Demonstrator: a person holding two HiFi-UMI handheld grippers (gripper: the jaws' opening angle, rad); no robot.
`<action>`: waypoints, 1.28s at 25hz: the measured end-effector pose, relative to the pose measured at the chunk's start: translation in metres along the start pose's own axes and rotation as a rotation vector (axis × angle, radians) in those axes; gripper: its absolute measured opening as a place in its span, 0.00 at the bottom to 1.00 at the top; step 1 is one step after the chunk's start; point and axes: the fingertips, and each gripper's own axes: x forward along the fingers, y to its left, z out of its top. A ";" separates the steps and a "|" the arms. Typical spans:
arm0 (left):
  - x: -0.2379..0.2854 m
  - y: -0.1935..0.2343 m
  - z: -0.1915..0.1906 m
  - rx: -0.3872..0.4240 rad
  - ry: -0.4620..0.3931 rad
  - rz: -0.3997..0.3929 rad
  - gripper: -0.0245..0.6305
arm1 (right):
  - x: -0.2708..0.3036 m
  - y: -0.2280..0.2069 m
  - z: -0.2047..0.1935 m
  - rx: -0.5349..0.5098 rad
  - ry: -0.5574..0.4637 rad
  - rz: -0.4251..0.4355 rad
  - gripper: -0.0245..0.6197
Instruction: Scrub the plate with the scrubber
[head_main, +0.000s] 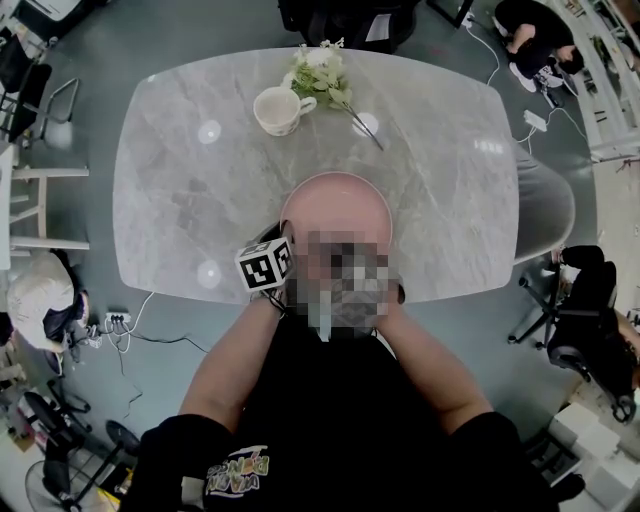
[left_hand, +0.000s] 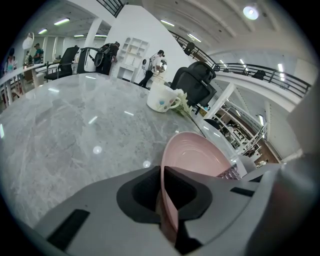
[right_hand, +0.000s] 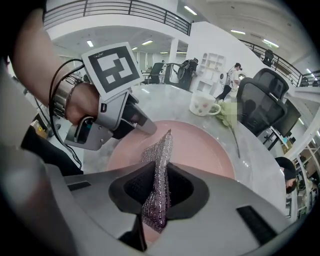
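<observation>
Starting with the head view: a round pink ceramic plate (head_main: 335, 182) lies at the near middle of the grey marble-topped table (head_main: 180, 180), its near half hidden behind a mosaic patch. The left gripper (head_main: 283, 243) meets its lower-left rim. A white patterned cup (head_main: 280, 108) and a pale flower sprig (head_main: 322, 75) stand well apart at the top of the frame. Bare tabletop lies left, right and beyond the plate.

Left gripper view: jaws clenched across the plate's rim, one pad inside the bowl and one outside. This is probably an anchoring grip that stops the plate sliding under the strokes.

Right gripper view: the right gripper (right_hand: 156, 195) is clamped on a folded silvery metallic mesh scrubber (right_hand: 161, 147). The scrubber's free tip projects over the plate's left part, just beside the left gripper's jaws; contact with the plate cannot be told. By judgement, strokes have room towards the plate's right and far rim, while the left side is crowded by the other gripper.
</observation>
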 end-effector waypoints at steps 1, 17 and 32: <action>0.000 0.000 0.000 -0.003 -0.001 -0.001 0.09 | 0.001 0.003 0.002 -0.002 -0.004 0.009 0.15; 0.003 0.003 0.005 -0.092 0.002 -0.057 0.08 | 0.034 -0.023 0.038 0.221 -0.044 0.062 0.15; 0.003 0.005 0.009 -0.079 0.002 -0.050 0.08 | 0.055 -0.073 0.031 -0.010 0.055 -0.096 0.15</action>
